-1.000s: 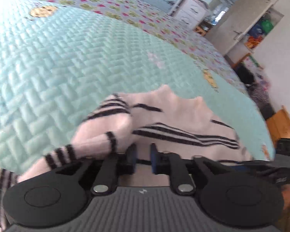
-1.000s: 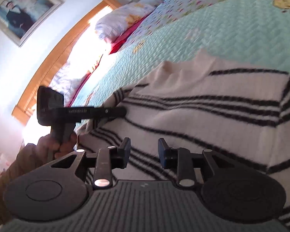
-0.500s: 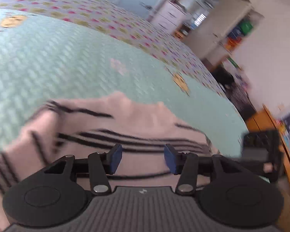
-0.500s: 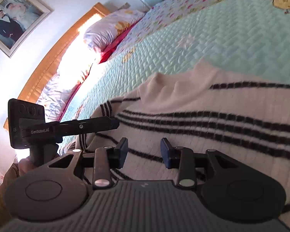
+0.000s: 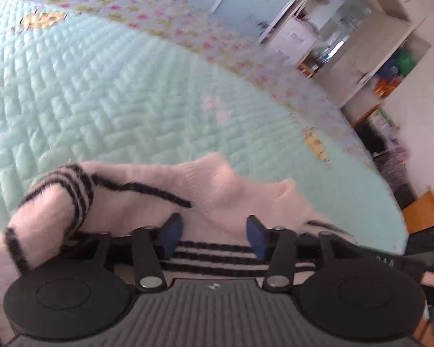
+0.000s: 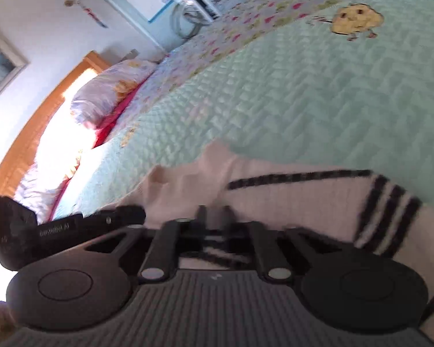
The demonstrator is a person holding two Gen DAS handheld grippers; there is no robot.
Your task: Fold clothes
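At the bottom centre of the left wrist view, the left hand-held gripper (image 5: 214,232) stands about half open, its blue pads apart above a band of black stripes on the sweater (image 5: 217,193); nothing is pinched between them, and whether the pads brush the knit cannot be told. In the right wrist view the right hand-held gripper (image 6: 214,215) has just snapped closed, its fingers drawn together at the lower centre with a fold of the sweater (image 6: 289,196) bunched between the tips, though blur hides the exact contact. The sweater is a fuzzy cream knit with thin black stripes, a ribbed collar rising toward mid-frame and a triple-striped sleeve cuff curled at the left of the left view and at the right of the right view. It lies on the near part of a bed, on a pale green quilted bedspread (image 5: 115,101) with a flowered border. The left hand-held gripper's dark body shows at the lower left of the right view. A pillow (image 6: 110,92) sits by the wooden headboard (image 6: 26,133) at the left.
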